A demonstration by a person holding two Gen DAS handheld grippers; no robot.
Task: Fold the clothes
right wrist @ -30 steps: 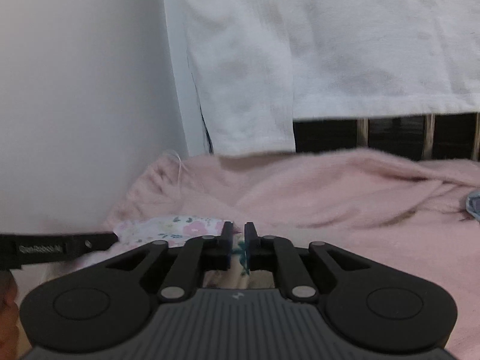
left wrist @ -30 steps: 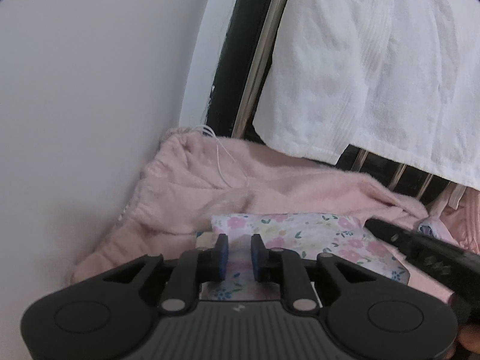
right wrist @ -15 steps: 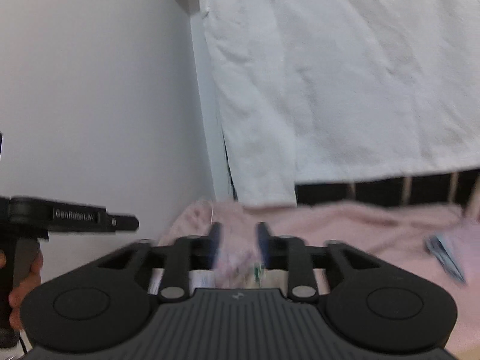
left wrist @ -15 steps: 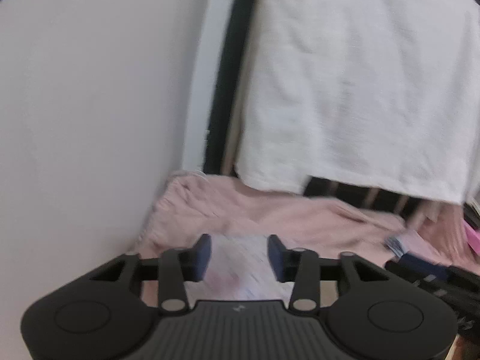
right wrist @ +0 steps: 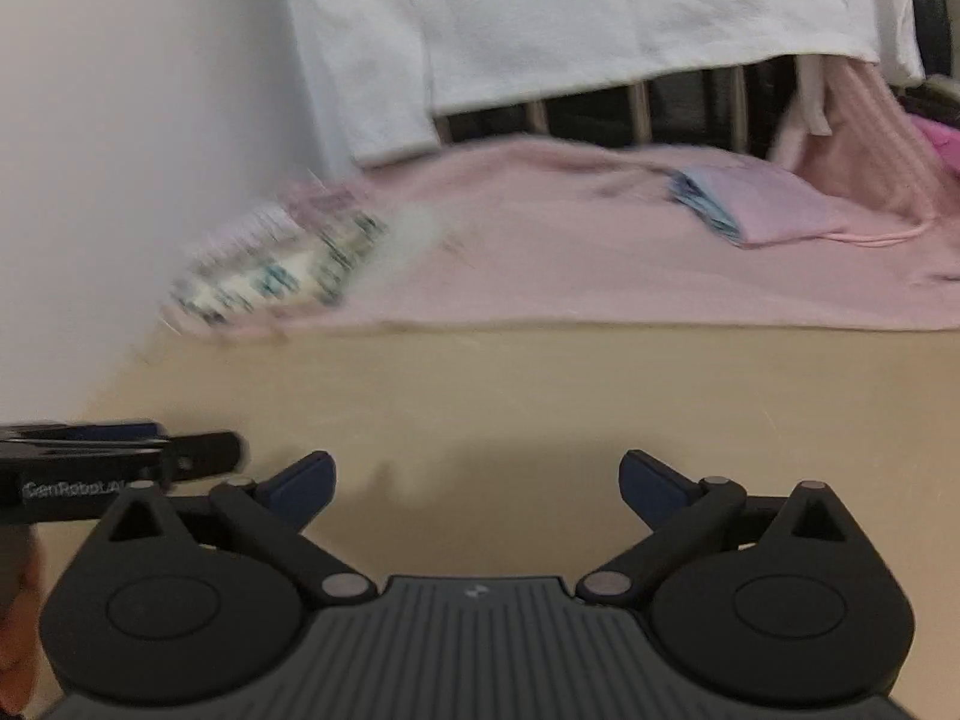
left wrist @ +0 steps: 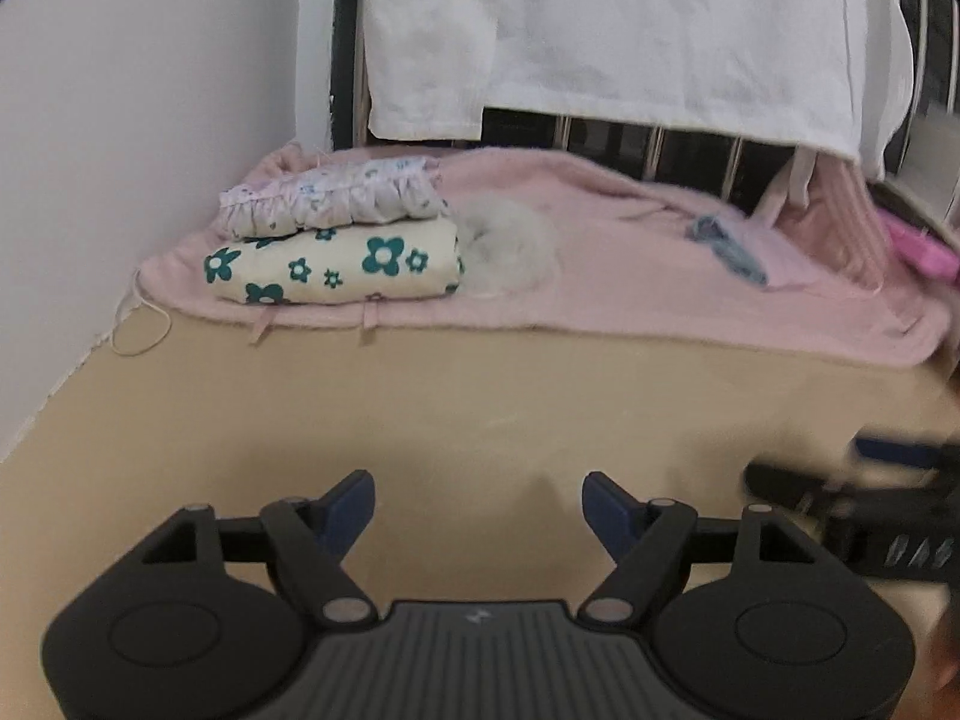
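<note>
**Both tongs hanging open over the bare desk, folded clothes stacked by the wall**

The left tongs (left wrist: pixel 479 501) are hovering wide open above the tan desk (left wrist: pixel 480 396), gripping nothing, with bare surface showing between the blue fingertips (left wrist: pixel 351 501). The right tongs (right wrist: pixel 474 480) are standing just as wide apart over the same surface, also empty. Each tool is showing up at the edge of the other's view, dark and blurred.

The folded clothes are sitting well ahead of both tongs, in the far left corner near the white wall (left wrist: pixel 120 150). A cream garment with teal flowers (left wrist: pixel 336 267) is lying flat on a pink blanket (left wrist: pixel 630 264), and a ruffled floral piece (left wrist: pixel 336 195) is resting on top of it. Just beside the stack, to its right, a grey fluffy item (left wrist: pixel 510 246) is touching the cream garment's edge. In the right view this pile is smeared by motion blur.

Farther right on the blanket, a folded pink garment with blue edges (right wrist: pixel 756 207) is lying apart from the stack. A white towel (left wrist: pixel 600 30) is hanging over a dark railing (left wrist: pixel 690 141) behind the blanket.
</note>
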